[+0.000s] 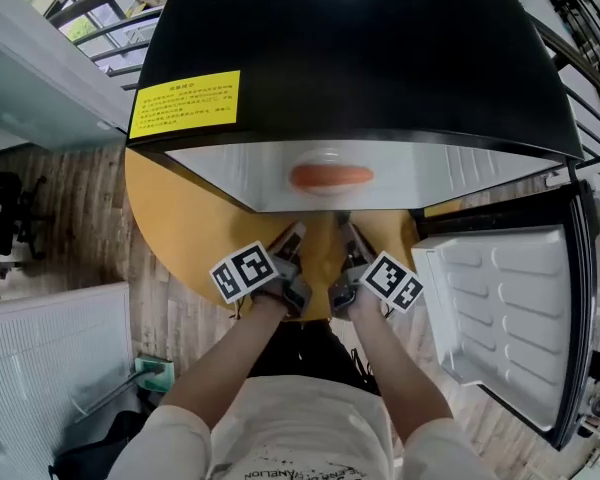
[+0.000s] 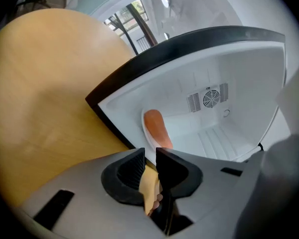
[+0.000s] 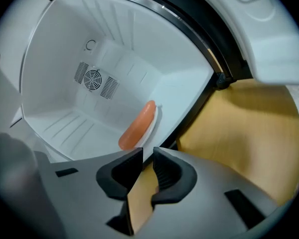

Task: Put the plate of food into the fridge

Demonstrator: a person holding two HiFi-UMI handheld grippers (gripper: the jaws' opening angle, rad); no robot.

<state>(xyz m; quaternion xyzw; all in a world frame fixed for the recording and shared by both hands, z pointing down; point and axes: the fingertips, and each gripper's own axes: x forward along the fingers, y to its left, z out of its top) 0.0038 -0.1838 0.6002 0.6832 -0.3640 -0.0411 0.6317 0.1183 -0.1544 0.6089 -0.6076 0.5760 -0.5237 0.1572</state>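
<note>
A white plate (image 1: 330, 156) with an orange sausage (image 1: 331, 176) rests on the floor of the open black mini fridge (image 1: 360, 48). In the left gripper view the sausage (image 2: 157, 128) lies just past the fridge's front edge; the right gripper view shows the sausage (image 3: 138, 124) on the plate (image 3: 152, 124). My left gripper (image 1: 296, 238) and right gripper (image 1: 348, 236) hover side by side over the round wooden table (image 1: 190, 228), just outside the fridge opening. Each has its jaws drawn to a narrow slit, the left gripper (image 2: 150, 156) and right gripper (image 3: 148, 156) holding nothing.
The fridge door (image 1: 500, 308) hangs open to the right, white shelves facing up. A yellow label (image 1: 185, 101) is on the fridge top. A white slatted panel (image 1: 50, 368) and a green object (image 1: 155, 373) stand on the wooden floor at left.
</note>
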